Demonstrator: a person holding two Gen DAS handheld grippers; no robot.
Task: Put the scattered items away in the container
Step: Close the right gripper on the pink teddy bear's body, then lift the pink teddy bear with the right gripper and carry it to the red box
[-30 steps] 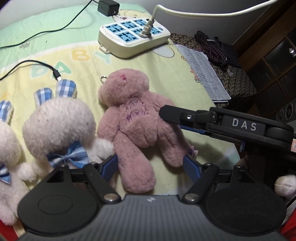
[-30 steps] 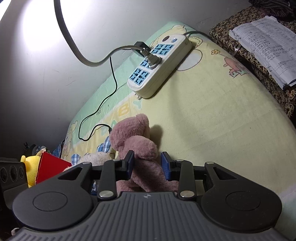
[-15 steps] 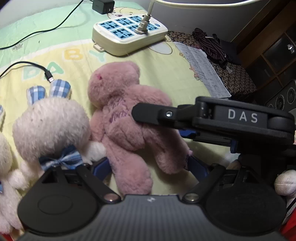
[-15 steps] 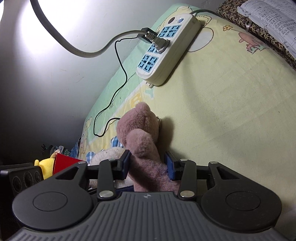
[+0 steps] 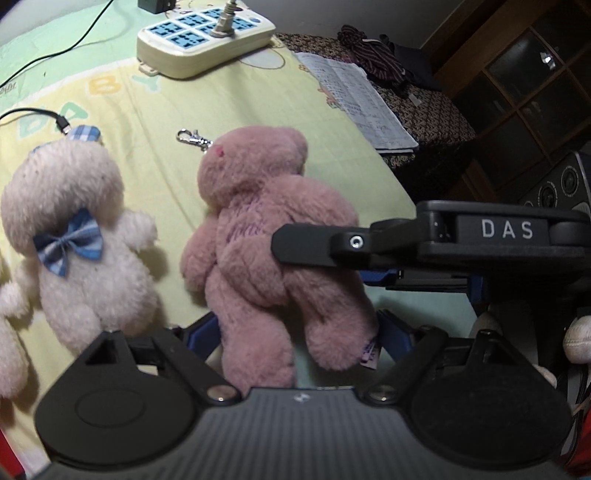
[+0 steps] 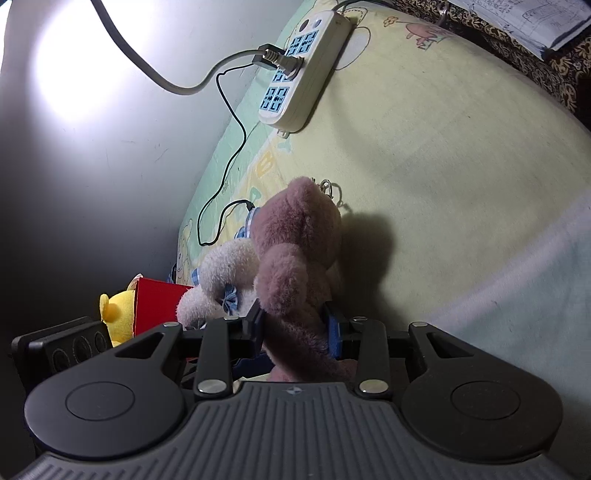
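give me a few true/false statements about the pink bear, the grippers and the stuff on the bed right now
1. The right gripper is shut on the pink bear. True.
2. The white bunny wears a red bow. False: its bow is blue plaid.
3. A plug sits in the power strip. True.
4. The left gripper is clamped on the white bunny. False: it is open, its fingers either side of the pink bear's legs.
5. The pink bear has a metal clasp at its head. True.
6. The power strip lies on top of the sheet of paper. False: it lies on the bed cover, apart from the paper.
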